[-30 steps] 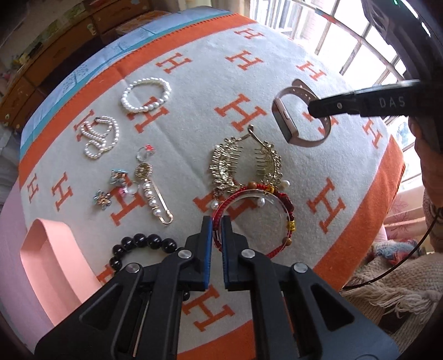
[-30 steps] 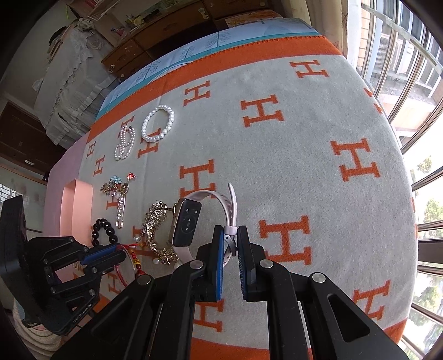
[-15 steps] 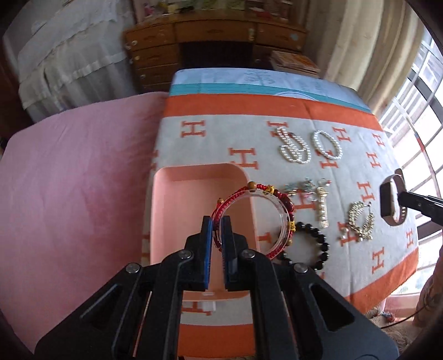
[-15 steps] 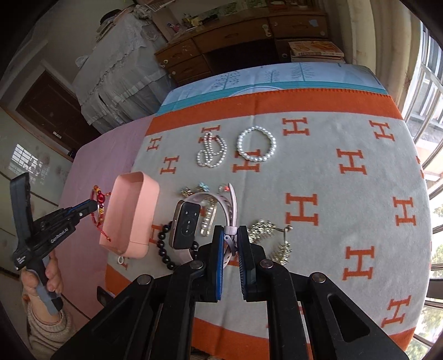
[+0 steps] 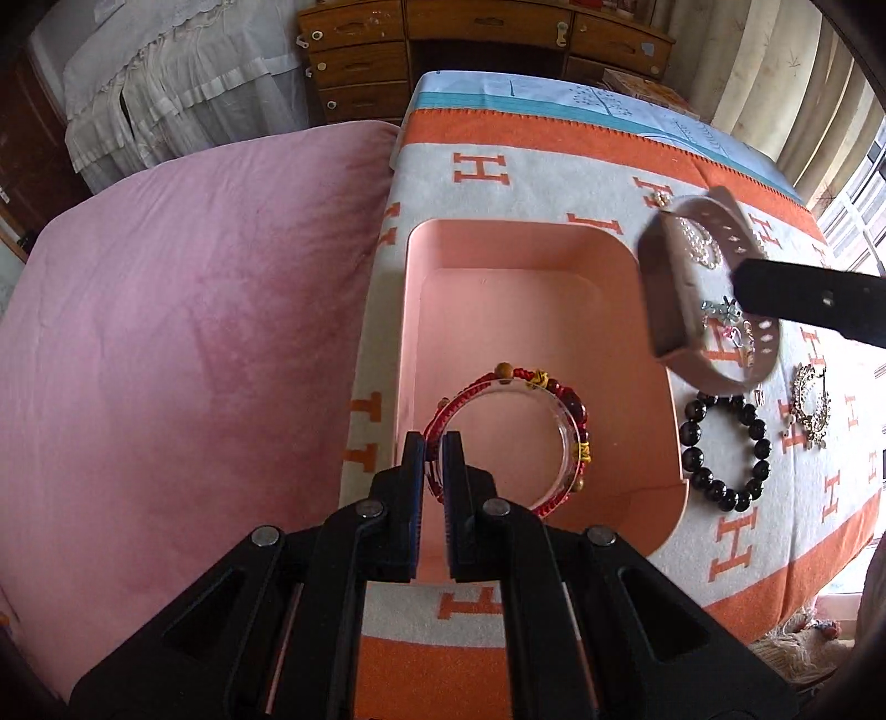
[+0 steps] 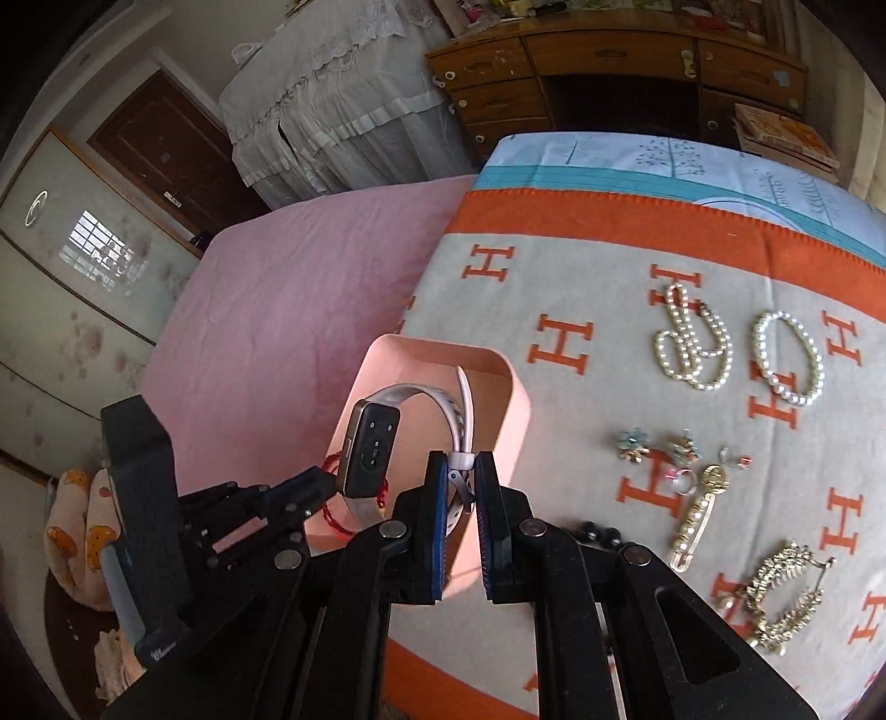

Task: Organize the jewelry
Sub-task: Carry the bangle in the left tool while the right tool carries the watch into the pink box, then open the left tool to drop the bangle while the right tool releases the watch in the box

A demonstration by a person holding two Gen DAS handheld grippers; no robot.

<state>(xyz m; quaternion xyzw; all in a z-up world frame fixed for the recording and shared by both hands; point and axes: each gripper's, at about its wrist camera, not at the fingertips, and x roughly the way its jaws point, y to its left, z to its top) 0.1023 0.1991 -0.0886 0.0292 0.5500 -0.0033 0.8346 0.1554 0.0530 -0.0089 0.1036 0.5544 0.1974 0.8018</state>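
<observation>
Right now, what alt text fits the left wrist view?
The left gripper holds a red beaded bracelet over an empty pink tray on an orange H-patterned blanket. The right gripper brings a pale-strapped watch above the tray's right rim.

Wooden drawers (image 5: 354, 61), white lace cover (image 6: 332, 88), perhaps books (image 6: 786, 133) beyond.

Beyond our jaws we see a wooden dresser (image 5: 482, 33), white lace drapes (image 6: 332, 105), and curtains (image 5: 786, 72) lit by daylight.

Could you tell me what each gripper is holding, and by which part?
Left gripper: red corded bangle by its near rim. Right gripper: watch by its strap clasp.
</observation>
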